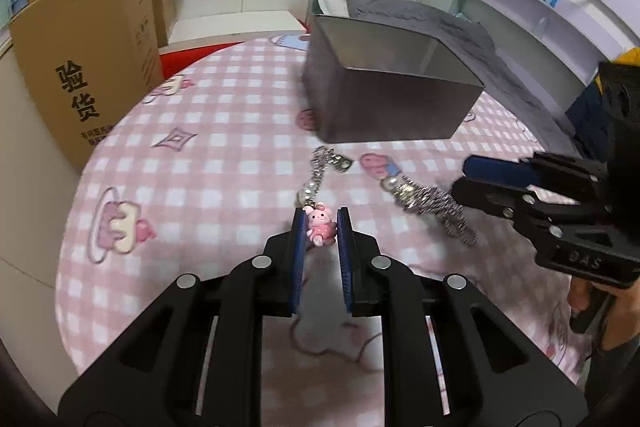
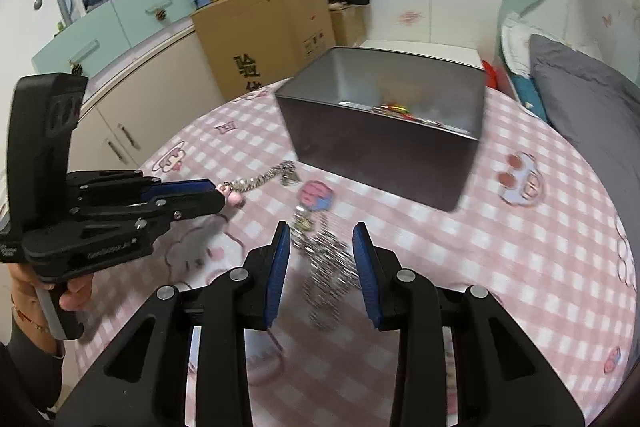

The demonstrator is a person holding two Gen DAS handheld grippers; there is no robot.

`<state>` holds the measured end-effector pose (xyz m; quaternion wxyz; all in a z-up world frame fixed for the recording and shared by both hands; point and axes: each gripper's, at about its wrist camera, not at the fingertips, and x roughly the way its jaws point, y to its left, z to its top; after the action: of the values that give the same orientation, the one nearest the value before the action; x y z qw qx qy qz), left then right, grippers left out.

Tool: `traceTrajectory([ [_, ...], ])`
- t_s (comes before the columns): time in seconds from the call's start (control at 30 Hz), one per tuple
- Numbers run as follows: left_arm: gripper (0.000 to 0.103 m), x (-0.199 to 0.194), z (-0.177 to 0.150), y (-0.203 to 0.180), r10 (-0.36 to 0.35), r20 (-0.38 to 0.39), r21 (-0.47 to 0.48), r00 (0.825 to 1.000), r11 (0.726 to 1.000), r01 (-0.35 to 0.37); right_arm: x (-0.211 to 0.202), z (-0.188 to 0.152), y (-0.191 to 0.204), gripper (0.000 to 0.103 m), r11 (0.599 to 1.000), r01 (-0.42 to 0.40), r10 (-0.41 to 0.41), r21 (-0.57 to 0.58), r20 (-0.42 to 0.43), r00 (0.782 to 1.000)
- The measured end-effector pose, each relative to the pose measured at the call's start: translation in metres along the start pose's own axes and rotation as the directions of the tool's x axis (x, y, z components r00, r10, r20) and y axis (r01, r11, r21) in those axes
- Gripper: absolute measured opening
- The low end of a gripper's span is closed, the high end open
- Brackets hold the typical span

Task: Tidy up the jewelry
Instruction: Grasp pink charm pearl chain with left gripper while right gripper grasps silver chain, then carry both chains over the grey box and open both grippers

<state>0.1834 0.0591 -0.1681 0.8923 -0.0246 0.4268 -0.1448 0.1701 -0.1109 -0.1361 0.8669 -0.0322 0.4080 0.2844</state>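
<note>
The left gripper [image 1: 322, 227] has its blue-padded fingers [image 1: 298, 259] set a narrow gap apart with a pink pig charm [image 1: 320, 225] between their tips; the charm looks pinched or very nearly so, though the left wrist view leaves a sliver of space on its right side, so a firm grip cannot be told for sure. From the charm a silver chain [image 1: 320, 171] runs away across the cloth toward a small clasp lying just in front of the grey metal box [image 1: 384, 95]. The right gripper [image 2: 322, 255] is spread wide and holds nothing; between and just under its fingers [image 2: 280, 267] lies a second, blurred heap of silver chain [image 2: 328, 263], which from the left wrist view appears at the tips of those fingers, contact unclear. Both pieces rest on a pink-and-white checked cloth [image 1: 208, 131] printed with cartoon figures. The box stands open at the far side of the cloth, near both chains, with some small colourful items visible on its floor in the right wrist view. Beyond the table's edge a tall cardboard carton [image 1: 88, 67] with printed characters stands to the left, and a grey cushion [image 2: 580, 91] lies behind the box.
</note>
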Motion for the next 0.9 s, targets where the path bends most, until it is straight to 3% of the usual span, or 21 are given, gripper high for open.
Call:
traceTrajectory([
  [0.47, 0.016, -0.005, -0.013, 0.027, -0.018, -0.015, -0.033, 1.0, 0.999, 0.018, 0.058, 0.036, 0.035, 0.034, 0.998, -0.014, 0.009, -0.058, -0.09, 0.996],
  [0.73, 0.016, 0.003, -0.011, 0.03, -0.031, -0.024, -0.037, 0.999, 0.999, 0.03, 0.081, 0.039, 0.043, 0.039, 0.994, 0.035, -0.046, -0.105, -0.105, 0.993],
  [0.8, 0.016, 0.003, -0.011, 0.03, -0.033, -0.024, -0.037, 0.999, 0.999, 0.032, 0.081, 0.038, 0.046, 0.021, 0.989, 0.058, -0.072, -0.139, -0.1, 0.992],
  [0.9, 0.016, 0.004, -0.009, 0.031, -0.032, -0.025, -0.036, 0.999, 0.999, 0.031, 0.078, 0.036, 0.048, 0.011, 0.985, 0.054, -0.071, -0.165, -0.099, 0.992],
])
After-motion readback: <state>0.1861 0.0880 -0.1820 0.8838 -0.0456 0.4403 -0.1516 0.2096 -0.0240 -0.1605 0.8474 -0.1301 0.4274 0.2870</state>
